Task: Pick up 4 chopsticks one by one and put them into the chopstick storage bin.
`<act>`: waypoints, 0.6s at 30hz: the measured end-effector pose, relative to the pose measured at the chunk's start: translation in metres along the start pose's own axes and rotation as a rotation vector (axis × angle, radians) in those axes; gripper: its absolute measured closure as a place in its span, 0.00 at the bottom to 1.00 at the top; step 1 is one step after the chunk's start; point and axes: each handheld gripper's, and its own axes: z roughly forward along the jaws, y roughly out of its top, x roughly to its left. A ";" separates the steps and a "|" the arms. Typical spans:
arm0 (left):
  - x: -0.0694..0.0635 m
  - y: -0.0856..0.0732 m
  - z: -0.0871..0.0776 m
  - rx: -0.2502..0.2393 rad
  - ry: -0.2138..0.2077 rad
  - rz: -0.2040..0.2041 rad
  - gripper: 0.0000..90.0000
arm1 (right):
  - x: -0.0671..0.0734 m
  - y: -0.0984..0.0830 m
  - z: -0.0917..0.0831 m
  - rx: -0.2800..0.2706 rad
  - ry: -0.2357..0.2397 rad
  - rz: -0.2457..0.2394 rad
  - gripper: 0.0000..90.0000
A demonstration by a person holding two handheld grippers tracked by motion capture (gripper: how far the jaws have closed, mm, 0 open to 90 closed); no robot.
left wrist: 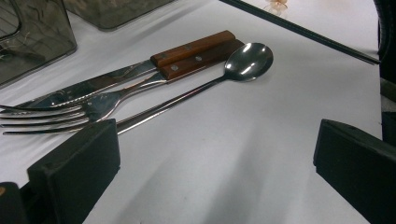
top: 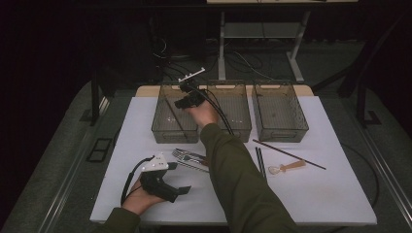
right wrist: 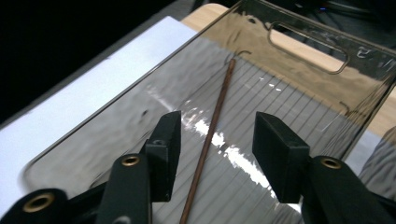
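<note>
Your right gripper [right wrist: 215,140] over left bin [right wrist: 299,70], jaws spread partway, gripping nothing. Thin brown chopstick [right wrist: 212,128] lies on bin's ribbed floor, seen between jaws, pads clear of it. Your left gripper [left wrist: 215,172] rests near table [top: 145,121] front edge, jaws wide apart, empty; fork [left wrist: 70,112], knife [left wrist: 140,70], spoon [left wrist: 247,60] just ahead.

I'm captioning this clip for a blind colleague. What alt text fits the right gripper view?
The right gripper hangs open over a clear plastic bin, a thin brown chopstick lying on the bin's ribbed floor between the black jaws, touching neither. The bin sits on a white table cover.
</note>
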 end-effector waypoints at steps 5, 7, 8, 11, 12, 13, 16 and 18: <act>0.000 0.000 -0.001 0.002 -0.004 -0.002 0.00 | -0.011 -0.014 -0.024 -0.018 0.070 -0.011 0.50; 0.000 0.000 -0.001 0.004 -0.003 0.000 0.00 | -0.014 -0.020 -0.032 -0.012 0.102 -0.036 0.47; 0.000 0.000 -0.001 0.004 -0.002 0.000 0.00 | -0.015 -0.023 -0.037 -0.008 0.107 -0.046 0.46; 0.000 0.000 0.000 0.001 0.000 -0.008 0.00 | -0.020 -0.035 -0.049 -0.009 0.159 -0.072 0.44; 0.001 -0.001 -0.001 0.003 0.000 -0.008 0.00 | -0.022 -0.039 -0.053 -0.007 0.163 -0.086 0.44; 0.001 -0.001 -0.001 0.002 0.000 -0.010 0.00 | -0.023 -0.043 -0.057 -0.007 0.161 -0.099 0.44; 0.000 -0.001 0.000 -0.005 0.000 -0.017 0.00 | -0.028 -0.054 -0.069 -0.017 0.182 -0.115 0.43; 0.000 -0.001 -0.001 0.003 0.002 -0.014 0.00 | -0.032 -0.062 -0.077 -0.030 0.193 -0.126 0.43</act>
